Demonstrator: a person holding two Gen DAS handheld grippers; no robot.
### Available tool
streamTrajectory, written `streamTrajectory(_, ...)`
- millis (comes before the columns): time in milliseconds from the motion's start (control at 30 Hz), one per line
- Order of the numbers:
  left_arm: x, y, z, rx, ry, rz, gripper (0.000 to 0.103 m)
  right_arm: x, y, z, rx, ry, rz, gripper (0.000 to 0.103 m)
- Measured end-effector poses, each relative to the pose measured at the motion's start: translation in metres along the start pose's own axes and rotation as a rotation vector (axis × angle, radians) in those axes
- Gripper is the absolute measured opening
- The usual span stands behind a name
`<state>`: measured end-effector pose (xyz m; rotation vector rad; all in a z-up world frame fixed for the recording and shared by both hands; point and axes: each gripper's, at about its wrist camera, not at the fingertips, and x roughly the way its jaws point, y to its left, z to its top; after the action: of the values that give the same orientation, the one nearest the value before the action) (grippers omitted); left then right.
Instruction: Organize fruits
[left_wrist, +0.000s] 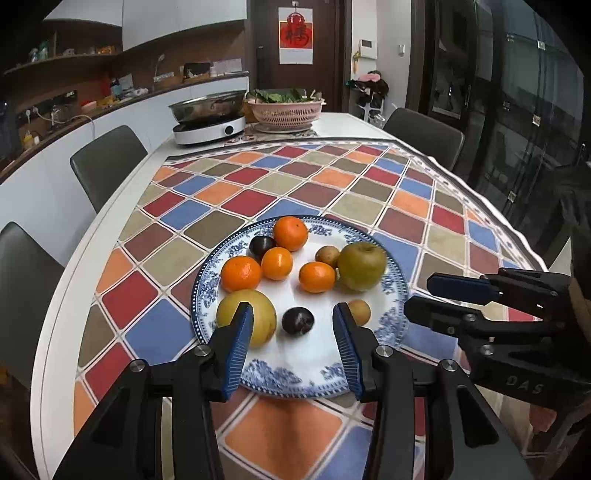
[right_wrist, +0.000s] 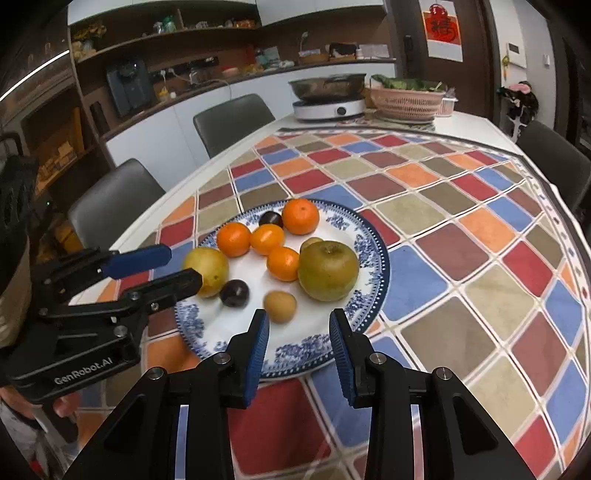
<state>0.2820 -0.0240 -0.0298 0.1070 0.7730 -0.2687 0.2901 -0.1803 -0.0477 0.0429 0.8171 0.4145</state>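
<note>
A blue-and-white plate (left_wrist: 391, 284) (right_wrist: 373, 240) on the checkered tablecloth holds several oranges (left_wrist: 241, 273) (right_wrist: 233, 239), a green-brown apple (left_wrist: 362, 266) (right_wrist: 328, 271), a yellow pear (left_wrist: 258, 314) (right_wrist: 210, 267), two dark plums (left_wrist: 298, 321) (right_wrist: 234, 292) and small brown fruits (left_wrist: 360, 312) (right_wrist: 280, 306). My left gripper (left_wrist: 293, 323) (right_wrist: 170, 267) is open and empty over the plate's near edge, its fingers either side of a plum. My right gripper (right_wrist: 299, 325) (left_wrist: 424, 295) is open and empty at the plate's near right rim.
At the table's far end stand an induction cooker with a steel pan (left_wrist: 210, 122) (right_wrist: 327, 98) and a pink basket of greens (left_wrist: 284, 109) (right_wrist: 406, 98). Grey chairs (left_wrist: 107, 162) (right_wrist: 114, 206) line the left side; another chair (left_wrist: 424, 133) stands at the right.
</note>
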Motion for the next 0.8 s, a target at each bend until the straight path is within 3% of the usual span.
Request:
streamTrajectory(300, -0.059, -0.012, -0.008, -0.029, -0.085, 0.0, 0.056, -0.065, 0.021, -0.008, -0.022, -0.103, -0.04, 0.035)
streamTrajectory(400, -0.079, -0.015, -0.017, -0.047, -0.103, 0.009, 0.061, -0.084, 0.028, -0.014, -0.026, -0.13, -0.049, 0.047)
streamTrajectory(500, -0.097, -0.019, -0.027, -0.048, -0.122, 0.042, 0.068, -0.103, 0.035, -0.022, -0.033, -0.16, -0.085, 0.05)
streamTrajectory(600, -0.113, -0.023, -0.036, -0.056, -0.137, 0.05, 0.074, -0.119, 0.039, -0.032, -0.008, -0.173, -0.101, 0.059)
streamTrajectory(800, -0.139, -0.033, -0.052, -0.053, -0.16, 0.06, 0.082, -0.146, 0.045, -0.056, 0.024, -0.197, -0.139, 0.062)
